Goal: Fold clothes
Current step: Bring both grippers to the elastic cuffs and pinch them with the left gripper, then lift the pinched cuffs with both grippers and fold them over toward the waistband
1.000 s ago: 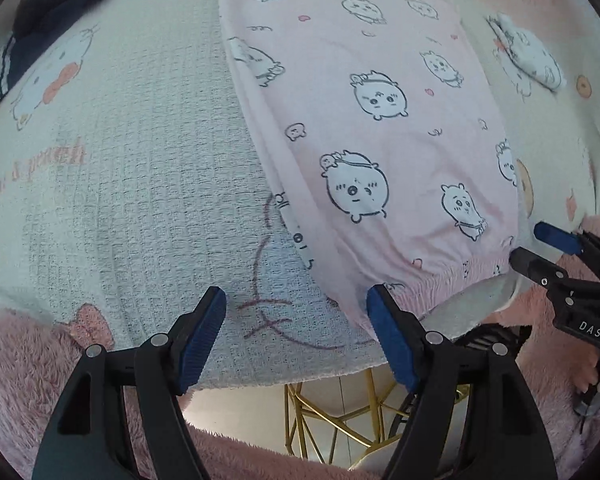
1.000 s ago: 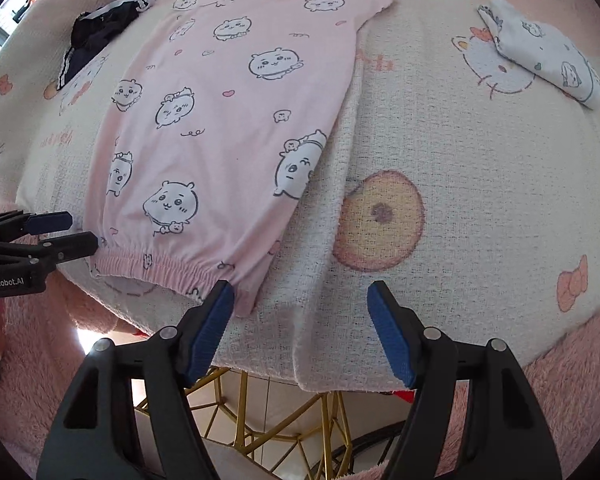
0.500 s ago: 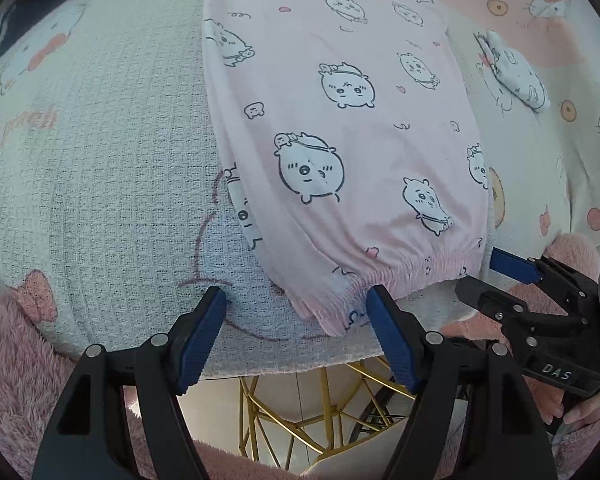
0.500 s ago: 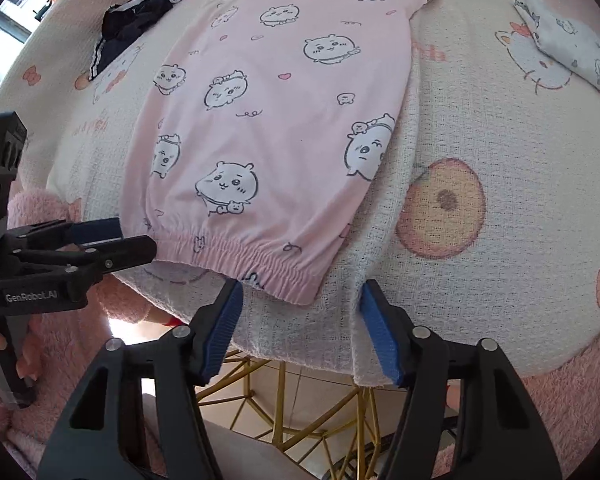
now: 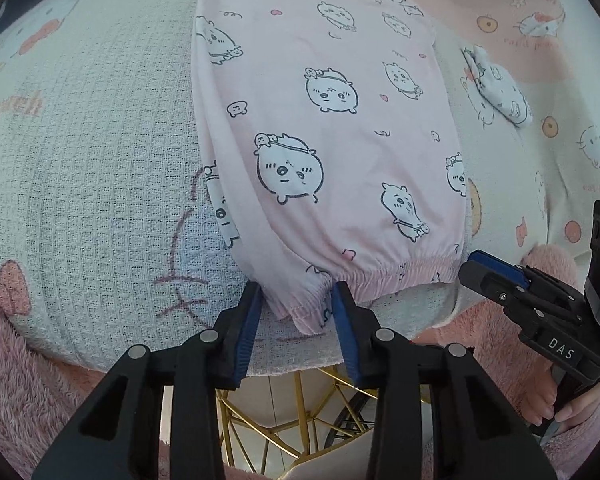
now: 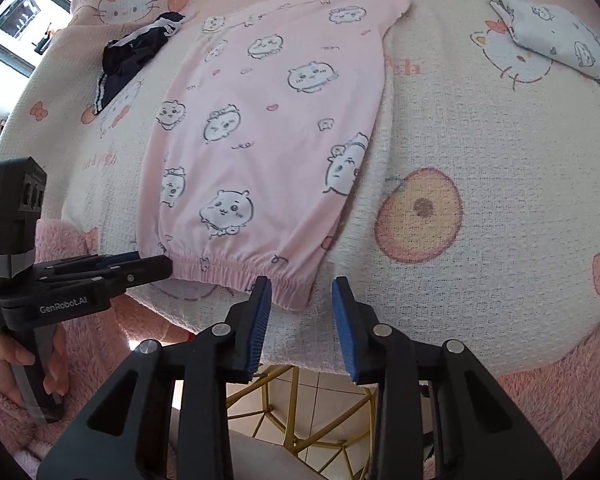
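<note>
A pink garment (image 5: 320,120) printed with cartoon animals lies flat on the blanket-covered table, its elastic waistband along the near edge. My left gripper (image 5: 296,292) straddles the waistband's left corner, its blue pads narrowed but not pressed together. In the right wrist view the pink garment (image 6: 268,140) shows its right waistband corner between the fingers of my right gripper (image 6: 300,288), which also stands part open. Each gripper appears side-on in the other's view: the right gripper (image 5: 476,264) and the left gripper (image 6: 156,262), both at the waistband's ends.
A dark navy garment (image 6: 136,52) lies at the far left and a white folded garment (image 6: 560,48) at the far right. The cream blanket (image 6: 480,140) hangs over the table's near edge, above a gold wire frame (image 5: 300,400). Pink fleecy sleeves flank both grippers.
Both grippers moved inward onto the waistband corners, and their fingers narrowed from wide open to about half that gap around the fabric.
</note>
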The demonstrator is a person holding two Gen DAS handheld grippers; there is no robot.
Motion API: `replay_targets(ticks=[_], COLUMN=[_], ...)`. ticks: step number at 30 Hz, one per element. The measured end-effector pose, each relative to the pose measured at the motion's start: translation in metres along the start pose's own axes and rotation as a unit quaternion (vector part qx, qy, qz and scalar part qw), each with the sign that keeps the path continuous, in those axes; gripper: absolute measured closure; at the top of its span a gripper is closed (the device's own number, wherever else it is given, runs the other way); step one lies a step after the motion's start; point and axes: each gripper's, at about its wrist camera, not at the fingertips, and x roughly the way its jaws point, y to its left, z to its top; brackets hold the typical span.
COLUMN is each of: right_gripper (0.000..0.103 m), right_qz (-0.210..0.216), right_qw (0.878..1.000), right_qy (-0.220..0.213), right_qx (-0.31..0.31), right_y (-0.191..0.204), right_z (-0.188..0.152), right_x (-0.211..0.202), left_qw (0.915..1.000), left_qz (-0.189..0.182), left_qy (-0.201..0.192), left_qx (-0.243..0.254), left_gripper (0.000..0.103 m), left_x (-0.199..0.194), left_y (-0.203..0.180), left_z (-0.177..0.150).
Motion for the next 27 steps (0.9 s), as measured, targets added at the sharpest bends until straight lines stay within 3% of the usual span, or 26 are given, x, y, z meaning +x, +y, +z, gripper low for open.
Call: replay_targets(ticks=[6,9,16,27], right_gripper=[0.071,0.070,0.059,0.058], right_qz=[-0.011,0.009,0.028,0.046], right_qw=[0.999,0.998,0.999,0.995], right_qy=[0.030,0.052,0.037,0.018], right_qx=[0.002,0.029,0.028,0.081], right_y=[-0.001,-0.011,-0.007,-0.028], right_z=[-0.001,-0.003,0.002,0.008], right_x=[0.013,0.027,0.024,0.019], left_qw=[0.9993,0.9985,0.9973,0.9958], left_qz=[-0.019,-0.027,-0.043,-0.067], left_qy=[-0.006,-0.011,-0.012,-0.006], left_qx=[-0.033,-0.048,-0.058,-0.062], left_gripper=[0.060,0.058,0.050,0.048], left_x=[-0.010,-0.015,-0.010,0.001], left_y=[0.019,0.028,0.030,0.027], left_z=[-0.005,-0.009,-0.006,-0.002])
